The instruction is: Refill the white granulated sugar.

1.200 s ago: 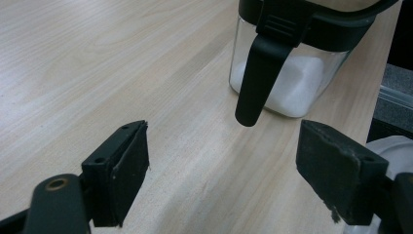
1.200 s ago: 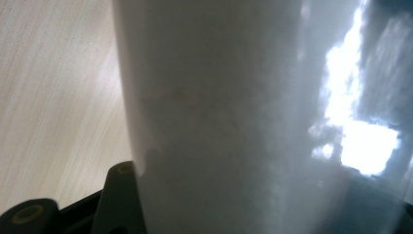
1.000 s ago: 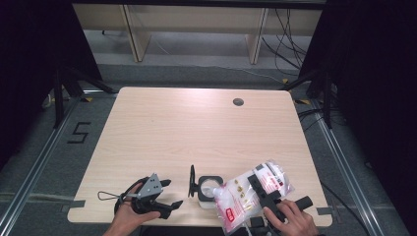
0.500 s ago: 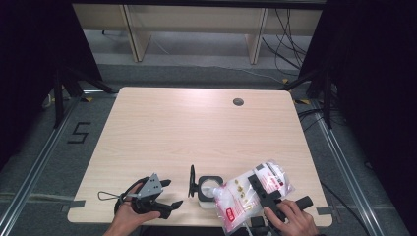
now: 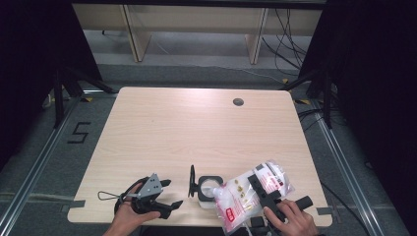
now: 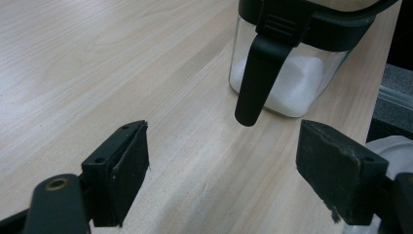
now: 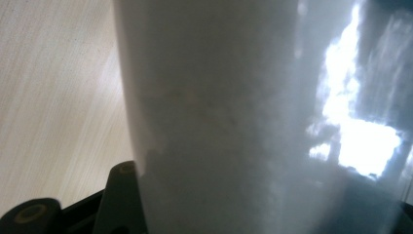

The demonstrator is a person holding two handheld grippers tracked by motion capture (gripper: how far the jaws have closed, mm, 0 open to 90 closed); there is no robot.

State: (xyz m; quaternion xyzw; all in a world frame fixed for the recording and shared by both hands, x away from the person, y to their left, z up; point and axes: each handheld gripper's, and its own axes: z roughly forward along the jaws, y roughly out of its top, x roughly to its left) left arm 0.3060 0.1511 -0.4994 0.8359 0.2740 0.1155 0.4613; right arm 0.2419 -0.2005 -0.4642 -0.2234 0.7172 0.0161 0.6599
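Observation:
A glass jar [image 5: 206,189] with white powder stands near the front edge of the wooden table [image 5: 196,128], its black lid [image 5: 192,181] swung open to the left. My left gripper [image 5: 172,192] rests open just left of it, nothing between its jaws. In the left gripper view [image 6: 221,161] the jar [image 6: 292,83] and its hanging black latch [image 6: 255,73] lie straight ahead. My right gripper [image 5: 263,194] is shut on a clear plastic bag [image 5: 236,196] of white powder with a red label, tilted beside the jar. The bag [image 7: 243,122] hides most of the right gripper's fingers [image 7: 119,200].
A round cable hole [image 5: 238,102] sits at the table's far right. Wooden shelf legs and loose cables stand beyond the far edge. Tape on the floor at the left forms a "5" [image 5: 78,132]. Both hands are close to the table's front edge.

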